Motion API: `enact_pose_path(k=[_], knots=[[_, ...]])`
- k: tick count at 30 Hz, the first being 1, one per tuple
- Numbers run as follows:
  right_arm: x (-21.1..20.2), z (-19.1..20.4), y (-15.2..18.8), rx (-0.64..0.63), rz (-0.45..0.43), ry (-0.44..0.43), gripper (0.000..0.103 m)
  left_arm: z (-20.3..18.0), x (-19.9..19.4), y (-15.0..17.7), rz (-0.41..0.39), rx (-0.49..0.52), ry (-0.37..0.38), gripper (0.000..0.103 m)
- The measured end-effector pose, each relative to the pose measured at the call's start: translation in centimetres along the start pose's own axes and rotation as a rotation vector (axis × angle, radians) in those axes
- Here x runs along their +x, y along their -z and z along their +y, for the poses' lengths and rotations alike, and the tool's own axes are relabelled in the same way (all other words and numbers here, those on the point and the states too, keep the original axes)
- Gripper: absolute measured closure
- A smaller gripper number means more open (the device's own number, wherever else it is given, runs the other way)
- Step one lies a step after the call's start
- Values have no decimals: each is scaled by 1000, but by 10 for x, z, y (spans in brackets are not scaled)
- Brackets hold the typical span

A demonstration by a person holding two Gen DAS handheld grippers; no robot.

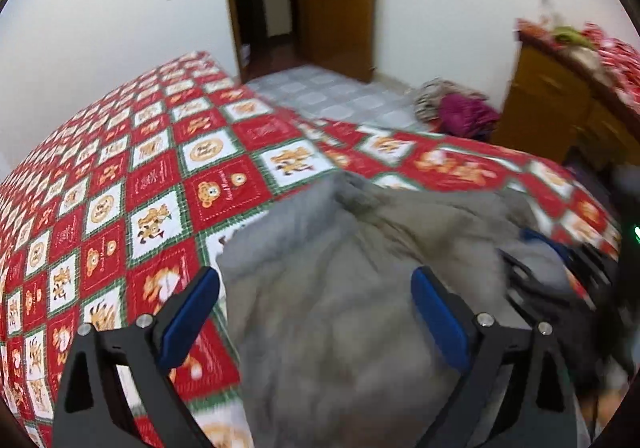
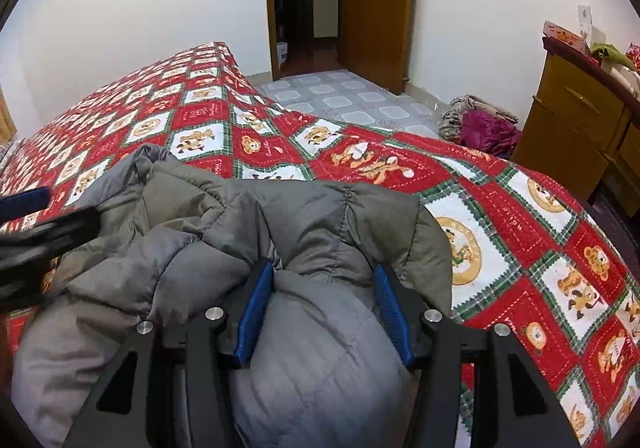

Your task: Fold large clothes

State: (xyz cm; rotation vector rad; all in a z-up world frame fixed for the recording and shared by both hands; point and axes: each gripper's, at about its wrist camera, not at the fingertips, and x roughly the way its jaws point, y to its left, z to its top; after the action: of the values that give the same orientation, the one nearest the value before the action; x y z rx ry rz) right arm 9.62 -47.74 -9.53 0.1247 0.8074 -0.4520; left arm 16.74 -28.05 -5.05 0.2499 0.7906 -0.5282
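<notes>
**Folding a grey padded coat on a red patchwork bed**

Covering the whole bed (image 2: 520,208) is a quilt of red and white squares printed with little bears, edged in green. Beyond its far corner lies a pale tiled floor (image 2: 344,96), white walls, and a brown wooden door (image 2: 376,8) standing open onto a dark hallway. A wooden cabinet (image 2: 576,120) stands to the right, with clutter on top, and a heap of magenta and striped clothes (image 2: 484,128) lies on the floor just beside it.

The grey padded coat (image 2: 312,224) sits bunched on the near part of the bed, its folds piled up and hiding the quilt beneath. The right gripper (image 2: 324,308) has its blue pads pressed into a thick bulge of the coat on both sides, gripping it. The left gripper (image 1: 316,312) hangs above the coat with its fingers spread wide and nothing between them; its view is blurred. In the right wrist view it shows at the left edge, just beside the coat's shoulder.
</notes>
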Motion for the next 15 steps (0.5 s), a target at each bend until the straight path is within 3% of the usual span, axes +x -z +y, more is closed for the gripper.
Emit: enact_pose_path(k=[4,8,15], knots=[[-37,-6,3,-9,-20,-9,49,-20,-8,20,24,0,64,4],[-70,-12,17,-16,-19,-5,49,-33,7,28,45,16,30,4],[-53,-16,39,47,32,-16,49,-45,19,34,38,19,-53,0]])
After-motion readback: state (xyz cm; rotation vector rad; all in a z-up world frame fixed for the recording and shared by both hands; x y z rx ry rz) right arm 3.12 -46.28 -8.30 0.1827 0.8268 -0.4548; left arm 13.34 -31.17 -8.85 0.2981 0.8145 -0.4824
